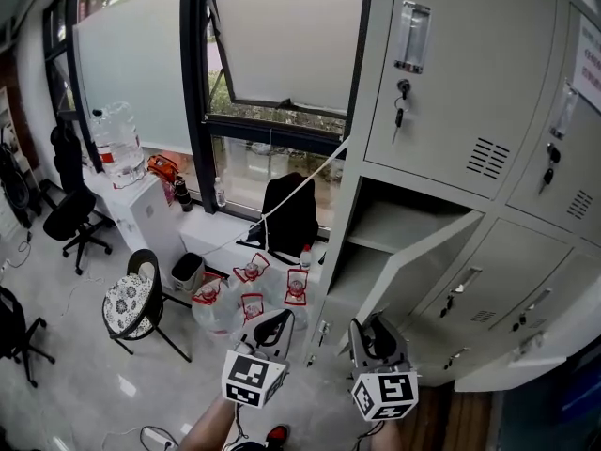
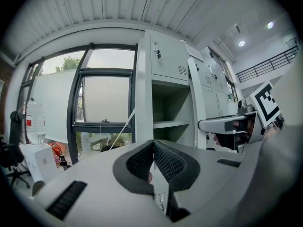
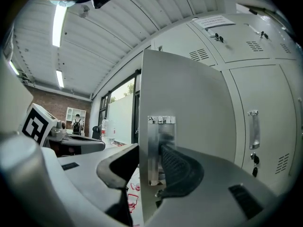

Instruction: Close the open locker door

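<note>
1. Gripping the free edge of the locker door [image 3: 194, 98], the right gripper [image 3: 152, 156] has its jaws closed across the sheet metal at the clear handle [image 3: 158, 145].
2. The left gripper [image 2: 153, 149] hangs just beside it, jaws pressed together on nothing.
3. The door stands swung out from its open compartment [image 1: 399, 222] in the middle row, between shut lockers; thin, stiff and smooth, it likely swings lightly, and its outer edge near the handle offers the best purchase.
4. Beyond, a window [image 1: 282, 40] and water jugs [image 1: 246, 294] on the floor.
</note>
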Tool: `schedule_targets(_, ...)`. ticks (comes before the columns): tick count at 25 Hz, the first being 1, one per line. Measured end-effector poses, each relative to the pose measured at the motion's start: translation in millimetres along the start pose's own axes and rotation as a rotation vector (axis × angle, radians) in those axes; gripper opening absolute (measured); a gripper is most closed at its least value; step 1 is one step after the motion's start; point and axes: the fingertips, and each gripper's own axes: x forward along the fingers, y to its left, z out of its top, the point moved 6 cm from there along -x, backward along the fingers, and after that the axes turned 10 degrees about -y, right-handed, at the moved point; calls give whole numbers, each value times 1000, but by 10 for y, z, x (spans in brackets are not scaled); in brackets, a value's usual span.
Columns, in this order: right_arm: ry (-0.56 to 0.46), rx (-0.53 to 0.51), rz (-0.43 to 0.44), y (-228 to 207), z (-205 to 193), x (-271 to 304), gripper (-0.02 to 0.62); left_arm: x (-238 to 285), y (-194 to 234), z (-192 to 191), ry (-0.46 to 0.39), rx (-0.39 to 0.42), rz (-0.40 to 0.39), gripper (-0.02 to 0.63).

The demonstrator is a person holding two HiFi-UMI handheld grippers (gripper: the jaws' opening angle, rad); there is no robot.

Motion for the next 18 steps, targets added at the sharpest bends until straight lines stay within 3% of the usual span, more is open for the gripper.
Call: schedule_targets(18,-3,-15,-102,48,-81,653,150,314,503,-123,13,-13,-52,21)
